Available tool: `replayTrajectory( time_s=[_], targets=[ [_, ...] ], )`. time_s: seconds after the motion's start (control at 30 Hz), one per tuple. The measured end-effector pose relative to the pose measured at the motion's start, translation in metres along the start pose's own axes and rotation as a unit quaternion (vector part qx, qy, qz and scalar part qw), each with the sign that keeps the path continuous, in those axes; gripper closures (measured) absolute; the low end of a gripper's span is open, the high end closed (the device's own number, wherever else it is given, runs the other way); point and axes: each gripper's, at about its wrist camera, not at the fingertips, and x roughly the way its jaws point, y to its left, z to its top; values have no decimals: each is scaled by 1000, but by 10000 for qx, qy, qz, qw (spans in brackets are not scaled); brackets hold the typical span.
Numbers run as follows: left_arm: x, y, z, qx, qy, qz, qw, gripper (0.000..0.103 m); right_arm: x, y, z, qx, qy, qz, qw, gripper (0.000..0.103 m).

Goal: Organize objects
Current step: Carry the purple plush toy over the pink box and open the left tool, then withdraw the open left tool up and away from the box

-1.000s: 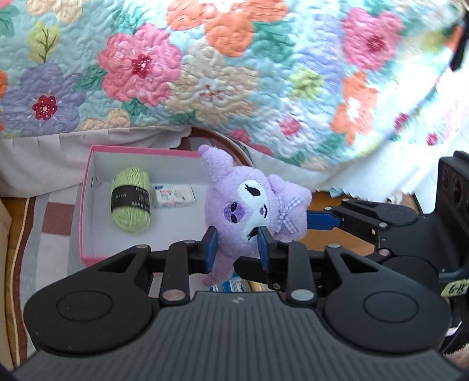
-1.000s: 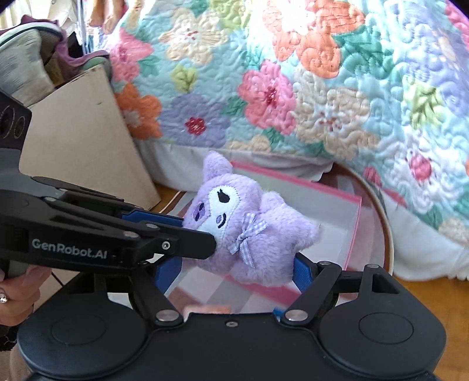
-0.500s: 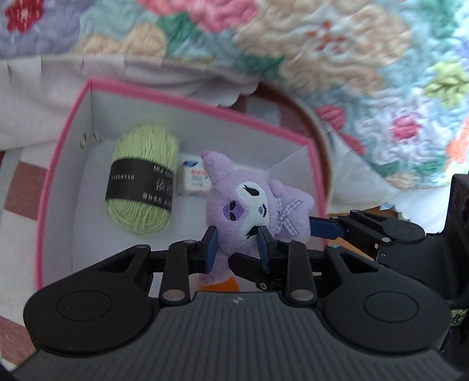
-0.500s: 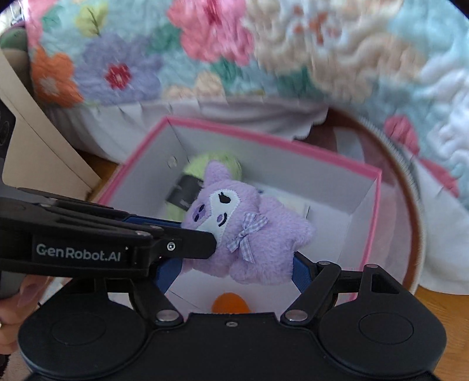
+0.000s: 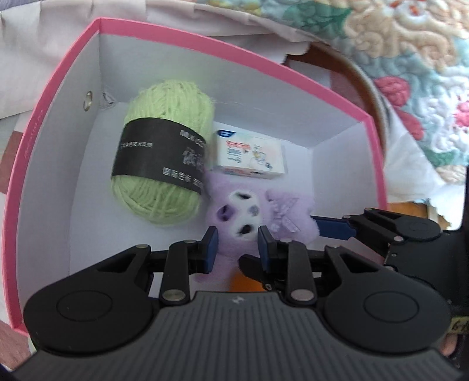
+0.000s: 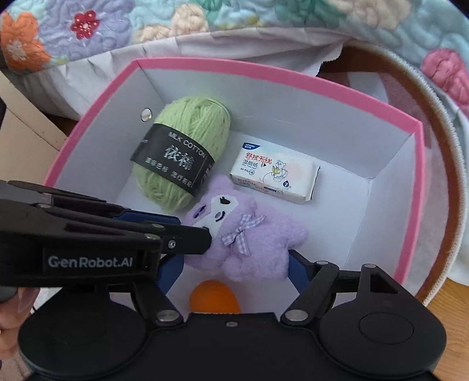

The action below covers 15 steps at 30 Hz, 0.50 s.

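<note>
The purple plush toy is held inside the pink-rimmed box, low over its white floor. It is clamped at the head by the fingers of the left gripper and at the body by the fingers of the right gripper, both sets closed on it. Just behind the toy, toward the far wall of the box, a green yarn skein and a white tissue packet are seen lying side by side. An orange object is partly seen beneath the toy, at the near wall. A floral quilt is draped beyond the box.
</note>
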Motion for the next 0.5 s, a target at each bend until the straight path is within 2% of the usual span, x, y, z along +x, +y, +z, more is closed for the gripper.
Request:
replayTrajectory(
  time_s=[0.13,0.37,0.5],
  targets=[
    [-6,-6,-3,342,-173,584,9976,73,4,-3,-3,36,-152,-248,9996,23],
    [-50,-16,-11,921,-233,802,9922,67,-50,22,-30,-328,-689,-51,9971,22],
    [-73,-30,-20,1169,-141,846,9894,63,-79,30,-41,-275,-937,95,9952,22]
  ],
)
